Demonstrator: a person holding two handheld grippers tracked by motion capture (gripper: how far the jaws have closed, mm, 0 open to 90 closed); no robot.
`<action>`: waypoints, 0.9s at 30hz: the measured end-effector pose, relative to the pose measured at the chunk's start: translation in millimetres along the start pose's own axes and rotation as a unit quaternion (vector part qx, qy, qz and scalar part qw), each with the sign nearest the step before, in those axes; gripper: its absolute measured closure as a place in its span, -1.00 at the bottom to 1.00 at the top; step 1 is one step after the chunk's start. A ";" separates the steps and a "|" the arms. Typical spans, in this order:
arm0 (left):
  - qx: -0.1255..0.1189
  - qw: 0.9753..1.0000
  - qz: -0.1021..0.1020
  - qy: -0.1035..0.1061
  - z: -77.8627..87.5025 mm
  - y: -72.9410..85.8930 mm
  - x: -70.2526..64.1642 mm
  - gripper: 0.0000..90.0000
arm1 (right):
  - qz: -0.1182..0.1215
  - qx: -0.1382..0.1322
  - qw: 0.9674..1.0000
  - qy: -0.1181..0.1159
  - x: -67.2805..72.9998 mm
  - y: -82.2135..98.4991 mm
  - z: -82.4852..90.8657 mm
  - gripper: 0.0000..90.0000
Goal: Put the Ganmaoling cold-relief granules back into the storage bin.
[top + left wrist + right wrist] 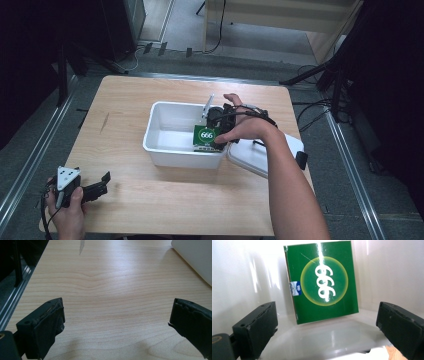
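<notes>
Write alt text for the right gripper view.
A green box printed with "666" in a pale circle stands inside a white bin, close to its wall. The right gripper sits in front of it, its two black jaws wide apart and clear of the box.

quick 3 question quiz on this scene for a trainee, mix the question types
1. True or false: the green box is clamped between the right claw pads.
2. Where does the green box stand? A) on the bare table B) inside the white tub C) on the lid
3. Fill in: the left claw hovers over the wooden ____.

Key:
1. False; the jaws stand open with the box beyond them, untouched.
2. B; it leans upright against the tub's wall.
3. table; its jaws are open and empty.
</notes>
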State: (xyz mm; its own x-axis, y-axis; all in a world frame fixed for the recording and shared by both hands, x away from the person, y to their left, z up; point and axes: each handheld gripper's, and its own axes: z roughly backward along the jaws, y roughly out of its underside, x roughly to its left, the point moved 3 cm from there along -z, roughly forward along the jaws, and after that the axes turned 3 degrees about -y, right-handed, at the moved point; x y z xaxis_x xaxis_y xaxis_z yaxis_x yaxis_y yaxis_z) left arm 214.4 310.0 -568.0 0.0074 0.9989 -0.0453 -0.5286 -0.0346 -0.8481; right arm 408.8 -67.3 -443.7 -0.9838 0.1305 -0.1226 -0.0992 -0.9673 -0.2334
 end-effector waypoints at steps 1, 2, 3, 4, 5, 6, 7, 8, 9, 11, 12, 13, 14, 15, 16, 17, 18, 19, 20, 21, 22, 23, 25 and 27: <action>0.000 1.000 0.000 0.000 0.0 0.0 -0.1 -0.99 | 0.000 -0.006 1.000 -0.003 -0.3 0.1 3.0 -0.93; 0.000 1.000 -0.001 -0.001 0.0 0.0 -0.3 -1.00 | -0.002 -0.008 1.000 0.000 -0.4 0.1 6.7 -0.93; 0.000 1.000 -0.001 -0.001 0.1 0.0 -0.3 -1.00 | -0.002 -0.011 1.000 0.001 -0.9 0.1 10.5 -0.93; 0.000 1.000 -0.001 -0.001 0.1 0.0 -0.5 -1.00 | -0.003 -0.014 1.000 0.003 -1.1 0.1 14.5 -0.92; 0.000 1.000 -0.001 -0.001 0.1 0.0 -0.3 -0.99 | 0.000 -0.019 1.000 0.006 -1.8 0.1 18.2 -0.92; -0.001 1.000 0.000 -0.001 0.0 0.0 -0.4 -0.99 | -0.004 -0.020 1.000 0.008 -1.6 0.4 22.7 -0.92; -0.002 1.000 0.000 -0.001 -0.2 0.0 -0.5 -0.99 | -0.004 -0.022 1.000 0.010 -1.7 1.0 28.1 -0.92; -0.001 1.000 0.000 -0.001 -0.1 0.0 -0.5 -1.00 | -0.002 -0.024 1.000 0.014 -2.1 1.7 32.1 -0.92; -0.001 1.000 -0.001 -0.001 -0.1 -0.1 -0.5 -0.99 | -0.005 -0.024 1.000 0.016 -1.9 2.4 35.3 -0.91; -0.001 1.000 -0.002 -0.001 0.1 0.0 -0.6 -1.00 | -0.007 -0.028 0.999 0.018 -2.3 4.4 42.8 -0.90; -0.001 1.000 -0.002 -0.001 0.1 -0.1 -0.6 -0.99 | -0.010 -0.029 0.999 0.020 -2.5 5.9 46.3 -0.90; -0.001 1.000 -0.002 -0.001 0.1 0.0 -0.6 -1.00 | -0.010 -0.030 0.999 0.022 -3.1 7.5 49.7 -0.90; -0.001 1.000 -0.002 -0.001 0.1 -0.1 -0.6 -1.00 | -0.012 -0.031 0.999 0.023 -3.1 9.4 52.6 -0.89; -0.001 1.000 -0.002 -0.001 0.1 0.0 -0.7 -0.99 | -0.015 -0.030 0.999 0.024 -3.2 11.6 55.5 -0.89; -0.001 1.000 -0.002 -0.001 0.1 -0.1 -0.6 -0.99 | -0.016 -0.029 0.999 0.026 -3.4 13.4 57.5 -0.89; 0.000 1.000 -0.002 -0.001 0.0 0.0 -0.7 -1.00 | -0.017 -0.029 0.999 0.027 -3.8 16.7 60.4 -0.89; 0.000 1.000 -0.003 -0.001 -0.1 -0.1 -0.8 -1.00 | -0.018 -0.027 0.999 0.029 -4.3 19.7 62.4 -0.89; -0.001 1.000 -0.003 -0.001 -0.2 0.0 -0.9 -1.00 | -0.022 -0.025 0.999 0.031 -4.4 22.7 64.6 -0.89; 0.000 1.000 -0.004 -0.002 -0.1 -0.1 -0.8 -0.99 | -0.025 -0.024 0.999 0.032 -4.7 25.7 66.3 -0.89; 0.000 1.000 -0.003 -0.002 -0.1 -0.1 -0.9 -1.00 | -0.027 -0.023 0.999 0.032 -4.6 28.0 67.5 -0.89; -0.001 1.000 -0.003 -0.002 -0.1 -0.1 -0.9 -0.99 | -0.028 -0.022 0.999 0.035 -5.6 31.7 69.2 -0.89; 0.000 1.000 -0.004 -0.002 -0.1 -0.1 -0.8 -0.99 | -0.030 -0.022 0.999 0.035 -5.9 34.3 70.6 -0.89; 0.000 1.000 -0.004 -0.003 -0.1 -0.1 -1.0 -0.99 | -0.035 -0.021 0.998 0.037 -6.6 39.3 72.9 -0.89; 0.000 1.000 -0.005 -0.003 -0.1 -0.1 -1.0 -0.99 | -0.040 -0.019 0.998 0.038 -6.6 43.7 75.0 -0.89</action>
State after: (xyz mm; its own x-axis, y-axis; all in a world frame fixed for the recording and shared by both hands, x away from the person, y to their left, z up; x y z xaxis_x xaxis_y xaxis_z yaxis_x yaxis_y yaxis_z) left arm 214.5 309.0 -567.9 0.0080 0.9994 -0.0330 -0.5279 -0.0239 -0.8490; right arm 399.7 -126.7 -380.8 -0.9585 0.2248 -0.1750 -0.1699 -0.9441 -0.2825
